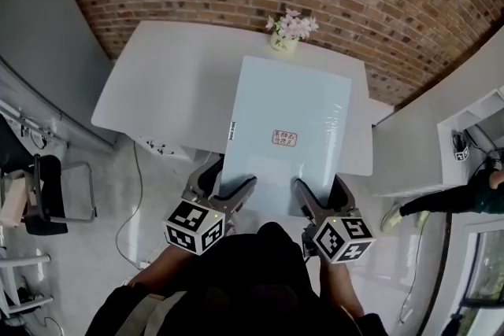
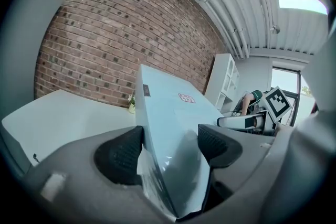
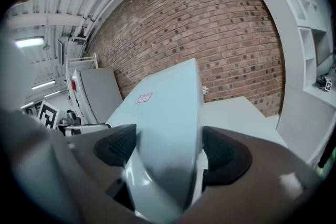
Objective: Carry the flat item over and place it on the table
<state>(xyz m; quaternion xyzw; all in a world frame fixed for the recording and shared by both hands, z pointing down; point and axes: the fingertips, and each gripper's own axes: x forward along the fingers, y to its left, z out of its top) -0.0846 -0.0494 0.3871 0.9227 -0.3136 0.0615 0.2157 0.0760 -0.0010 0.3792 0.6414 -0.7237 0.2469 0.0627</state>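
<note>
The left gripper [image 1: 228, 186] has its jaws clamped on the near left corner of the pale blue flat panel [image 1: 287, 122], both dark pads pressed against its plastic-wrapped faces [image 2: 168, 107]. The panel, with a small red label [image 1: 284, 138] on top, lies over the right part of the white table [image 1: 165, 83], its near edge sticking out past the table's front. Beyond its far edge a small vase [image 1: 284, 42] holds pale pink flowers [image 1: 293, 25]. The right gripper [image 1: 321, 193] is likewise closed on the near right corner.
</note>
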